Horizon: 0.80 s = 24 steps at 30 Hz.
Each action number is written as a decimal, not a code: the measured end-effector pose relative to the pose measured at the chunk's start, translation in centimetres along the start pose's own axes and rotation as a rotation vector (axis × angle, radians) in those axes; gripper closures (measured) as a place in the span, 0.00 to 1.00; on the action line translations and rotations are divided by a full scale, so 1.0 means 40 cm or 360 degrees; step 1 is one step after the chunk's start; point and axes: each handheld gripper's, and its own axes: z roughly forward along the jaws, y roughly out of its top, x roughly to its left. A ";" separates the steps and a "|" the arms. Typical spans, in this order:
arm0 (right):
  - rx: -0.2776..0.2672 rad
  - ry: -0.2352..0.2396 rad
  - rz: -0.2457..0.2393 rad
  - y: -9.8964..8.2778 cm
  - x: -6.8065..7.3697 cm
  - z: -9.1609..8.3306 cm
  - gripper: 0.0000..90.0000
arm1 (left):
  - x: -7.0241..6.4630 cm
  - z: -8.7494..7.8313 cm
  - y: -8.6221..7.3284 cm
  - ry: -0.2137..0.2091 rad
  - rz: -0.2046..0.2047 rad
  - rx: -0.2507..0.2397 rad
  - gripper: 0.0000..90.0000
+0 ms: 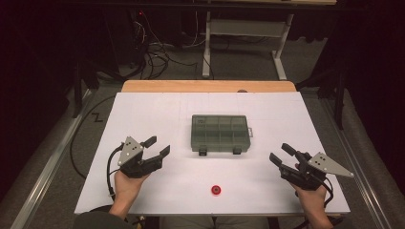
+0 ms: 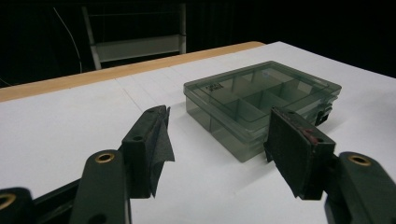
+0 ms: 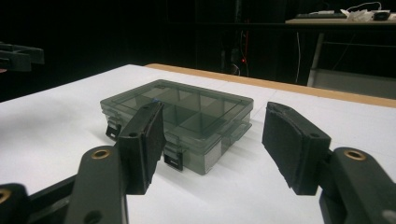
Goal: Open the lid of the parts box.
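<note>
High view shows one grey compartment box [image 1: 221, 133], lid shut, lying flat in the middle of the white counter [image 1: 143, 109], with its two latches toward the person. I think this makes the latches easy to reach from both sides. One small red ring [image 1: 216, 190] lies near the front edge (apart from the box). The left gripper [image 1: 157, 147] and right gripper [image 1: 281, 153] flank the box; both jaws stand released, grasping nothing.
</note>
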 end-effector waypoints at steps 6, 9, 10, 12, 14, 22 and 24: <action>0.0011 0.0002 -0.0024 0.004 0.001 0.011 0.48 | 0.002 -0.001 0.002 0.0003 -0.0001 -0.0013 0.43; -0.0002 0.0004 -0.0034 0.007 0.001 0.012 0.48 | 0.003 0.002 0.002 0.0003 -0.0005 -0.0012 0.43; -0.0002 0.0004 -0.0034 0.007 0.001 0.012 0.48 | 0.004 0.003 0.003 0.0003 -0.0009 -0.0010 0.43; -0.0004 0.0003 -0.0024 0.007 -0.001 0.012 0.48 | 0.004 0.006 0.003 -0.0002 -0.0013 -0.0012 0.43; -0.0015 -0.0002 -0.0014 0.007 -0.004 0.013 0.47 | 0.002 0.009 0.004 -0.0007 -0.0016 -0.0007 0.43; -0.0051 -0.0021 -0.0025 0.016 0.006 0.030 0.48 | -0.001 0.038 0.009 -0.0006 -0.0013 0.0016 0.43; -0.0045 -0.0018 -0.0027 0.016 0.009 0.037 0.48 | -0.005 0.046 0.010 -0.0003 -0.0008 0.0015 0.42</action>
